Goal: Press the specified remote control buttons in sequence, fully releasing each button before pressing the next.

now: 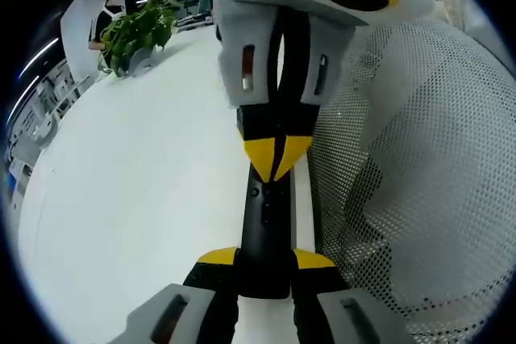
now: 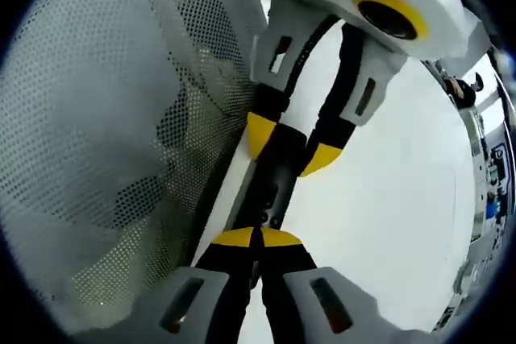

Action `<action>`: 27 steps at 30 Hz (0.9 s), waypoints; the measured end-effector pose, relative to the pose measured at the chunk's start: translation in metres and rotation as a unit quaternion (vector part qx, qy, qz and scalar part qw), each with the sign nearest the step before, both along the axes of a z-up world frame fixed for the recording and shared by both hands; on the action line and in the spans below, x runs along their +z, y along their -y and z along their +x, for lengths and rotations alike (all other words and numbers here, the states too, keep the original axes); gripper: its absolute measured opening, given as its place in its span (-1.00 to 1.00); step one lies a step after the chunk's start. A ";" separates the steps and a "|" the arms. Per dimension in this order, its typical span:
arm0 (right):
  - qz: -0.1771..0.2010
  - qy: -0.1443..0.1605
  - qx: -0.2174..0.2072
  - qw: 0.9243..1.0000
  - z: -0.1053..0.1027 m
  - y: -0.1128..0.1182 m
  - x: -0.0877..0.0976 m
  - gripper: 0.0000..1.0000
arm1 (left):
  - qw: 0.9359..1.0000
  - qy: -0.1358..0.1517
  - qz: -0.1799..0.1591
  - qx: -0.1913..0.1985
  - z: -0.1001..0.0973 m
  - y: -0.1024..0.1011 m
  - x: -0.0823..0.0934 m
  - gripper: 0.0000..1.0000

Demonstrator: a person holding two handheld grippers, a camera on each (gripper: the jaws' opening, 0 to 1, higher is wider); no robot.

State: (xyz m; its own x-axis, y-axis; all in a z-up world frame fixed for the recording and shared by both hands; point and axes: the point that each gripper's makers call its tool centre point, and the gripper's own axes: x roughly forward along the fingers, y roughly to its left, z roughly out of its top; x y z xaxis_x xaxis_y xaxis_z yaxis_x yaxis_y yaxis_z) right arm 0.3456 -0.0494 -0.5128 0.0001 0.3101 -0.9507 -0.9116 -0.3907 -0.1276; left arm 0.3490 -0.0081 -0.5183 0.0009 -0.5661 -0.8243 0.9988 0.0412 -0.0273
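While the long black remote control point(image 1: 266, 223) is lying on the white table point(image 1: 129, 199) beside a white mesh chair back point(image 1: 419, 183), the left gripper point(image 1: 264, 262) is pinching its near end, and the right gripper point(image 2: 258, 239), tips pressed together, is touching down on its buttons; a green potted plant point(image 1: 137, 30) is sitting far left.

left gripper point(image 1: 266, 262) jaws apart, right gripper point(image 2: 260, 236) jaws together
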 end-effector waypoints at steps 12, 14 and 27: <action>0.040 -0.027 -0.071 0.996 0.002 0.001 0.002 -1.00 | 1.000 0.001 0.001 -0.002 0.000 0.000 0.000 -0.52; 0.068 -0.035 -0.105 0.992 0.003 0.001 0.003 -1.00 | 1.000 0.001 0.000 -0.001 0.000 0.000 0.000 -0.52; 0.108 -0.076 -0.199 0.971 0.006 0.011 0.002 -1.00 | 1.000 -0.001 -0.007 0.002 0.000 -0.001 0.000 -0.52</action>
